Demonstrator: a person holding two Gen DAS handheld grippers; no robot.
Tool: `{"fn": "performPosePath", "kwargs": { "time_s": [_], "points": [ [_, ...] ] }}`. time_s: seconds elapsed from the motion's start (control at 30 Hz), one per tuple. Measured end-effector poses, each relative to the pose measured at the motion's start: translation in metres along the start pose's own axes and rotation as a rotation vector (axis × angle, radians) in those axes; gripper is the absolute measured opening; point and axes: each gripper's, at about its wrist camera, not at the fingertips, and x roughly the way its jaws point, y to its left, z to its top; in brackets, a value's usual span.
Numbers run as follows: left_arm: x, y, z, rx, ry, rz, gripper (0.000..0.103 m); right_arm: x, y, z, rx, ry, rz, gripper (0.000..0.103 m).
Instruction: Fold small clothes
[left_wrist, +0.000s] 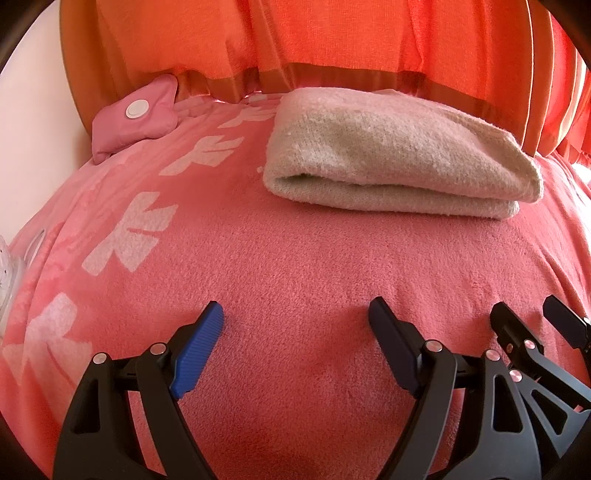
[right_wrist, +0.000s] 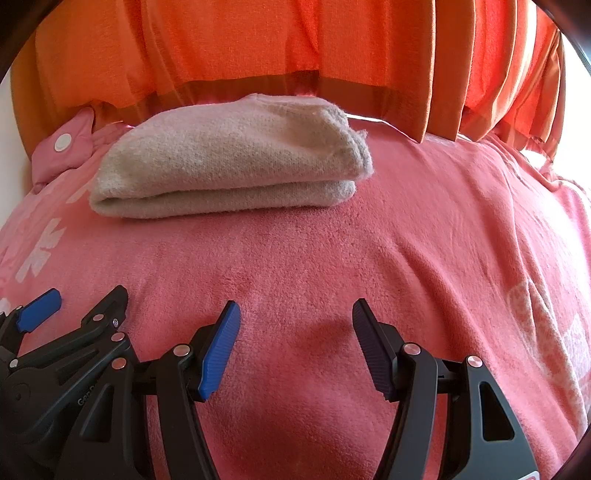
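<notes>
Judging by how things lie, the folding looks finished for this piece: the beige cloth (left_wrist: 399, 155) rests in a neat doubled-over stack on the pink blanket (left_wrist: 295, 266), near its far edge and just in front of the orange curtain (left_wrist: 332, 40). No other loose garment shows in either view, so whether more remains to fold cannot be told.

The left tool (left_wrist: 295, 321) hovers low over bare blanket, jaws spread wide, holding nothing. The right tool (right_wrist: 295, 317) sits just beside it, equally wide apart and empty; both are well apart from the cloth.

A pink padded item with a white round disc (left_wrist: 136, 110), perhaps a hot-water pouch, lies at the far left corner, near the cloth but not touching it. A clear object (left_wrist: 7, 273) peeks in at the left edge, too cut off to identify. Nothing stands between the tools and the cloth.
</notes>
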Motion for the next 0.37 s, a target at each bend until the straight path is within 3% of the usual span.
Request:
{"fn": "performPosePath", "kwargs": {
  "time_s": [0.37],
  "points": [
    [0.0003,-0.0009,0.0019,0.024,-0.007,0.003,0.072,0.0002,-0.0018,-0.0008,-0.006,0.000,-0.001,0.062]
  ]
}}
